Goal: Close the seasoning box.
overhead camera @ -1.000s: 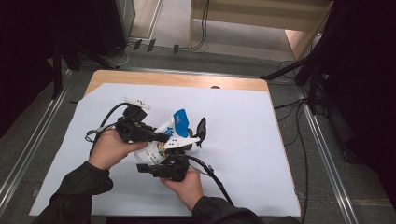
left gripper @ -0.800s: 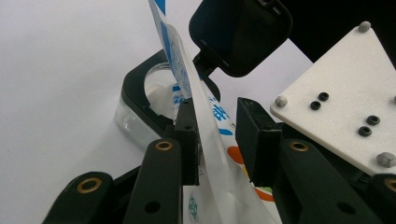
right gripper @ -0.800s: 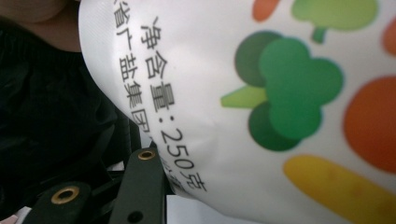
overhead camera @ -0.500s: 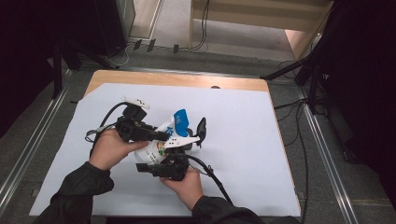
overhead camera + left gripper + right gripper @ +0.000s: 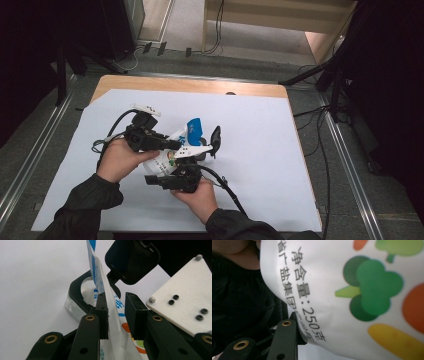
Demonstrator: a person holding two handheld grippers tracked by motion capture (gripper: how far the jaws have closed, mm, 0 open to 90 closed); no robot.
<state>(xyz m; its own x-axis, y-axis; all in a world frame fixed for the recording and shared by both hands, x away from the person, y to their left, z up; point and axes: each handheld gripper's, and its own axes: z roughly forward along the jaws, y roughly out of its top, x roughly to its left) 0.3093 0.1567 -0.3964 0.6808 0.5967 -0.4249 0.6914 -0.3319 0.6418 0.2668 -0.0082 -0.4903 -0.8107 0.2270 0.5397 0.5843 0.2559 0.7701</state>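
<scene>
A white bag (image 5: pixel 165 161) with a blue top and vegetable pictures (image 5: pixel 362 290) is held tilted between both hands. Its blue end (image 5: pixel 96 272) points down into a clear container (image 5: pixel 75 307), whose black lid (image 5: pixel 132 260) stands flipped up. My left gripper (image 5: pixel 175 146) is shut on the bag's upper part (image 5: pixel 116 315), and its jaws have just been closing. From below, my right gripper (image 5: pixel 175 169) grips the bag's bottom end, its jaws having just been opening a little. One of its fingers (image 5: pixel 287 337) lies against the bag; the other is hidden behind it.
A white sheet (image 5: pixel 260 165) covers the wooden table (image 5: pixel 200 86). Black cables (image 5: pixel 227 187) trail from both grippers across the sheet. The right gripper's white plate (image 5: pixel 180 305) sits close beside my left jaws. Metal rails (image 5: pixel 345 150) run along both table sides.
</scene>
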